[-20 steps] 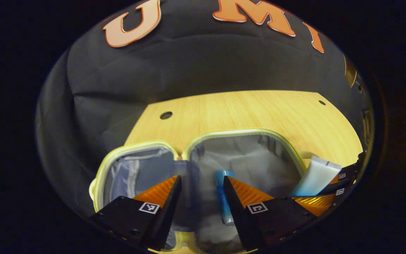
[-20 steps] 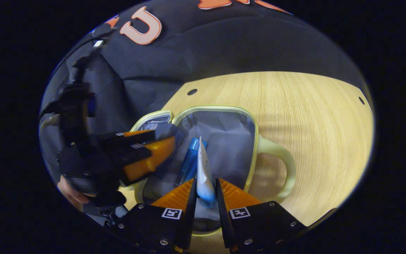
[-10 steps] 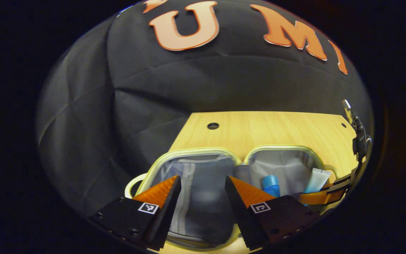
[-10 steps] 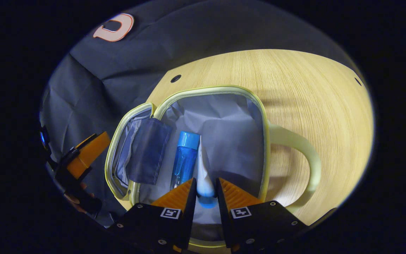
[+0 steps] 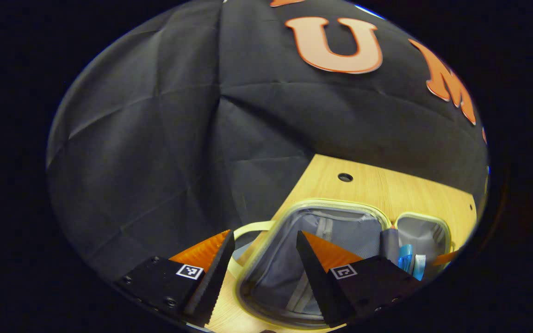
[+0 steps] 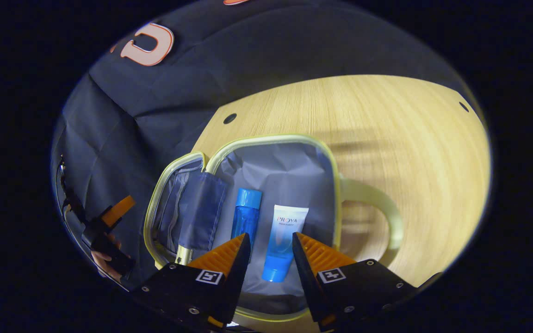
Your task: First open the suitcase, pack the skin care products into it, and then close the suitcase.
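A pale yellow suitcase (image 6: 266,138) lies open on the wooden table, grey lining up. In its right half a blue bottle (image 6: 246,215) and a white tube with a blue cap (image 6: 284,238) lie flat side by side. My right gripper (image 6: 270,238) hovers open just above the tube's cap end, touching nothing. In the left gripper view the suitcase (image 5: 326,203) sits low and to the right, with the bottle (image 5: 405,261) and tube (image 5: 419,270) in the far half. My left gripper (image 5: 264,233) is open and empty over the lid half's near edge.
The suitcase's handles stick out sideways (image 6: 389,217) (image 5: 252,226). Bare wooden table (image 6: 410,138) stretches to the right of the case, with a round hole (image 6: 229,118) near its back edge. A hand (image 6: 102,259) holds the left gripper (image 6: 116,210) off the table's left side.
My right gripper opened and let go of the white tube, which now lies flat beside the blue bottle. My left gripper swung left, away from the case's middle.
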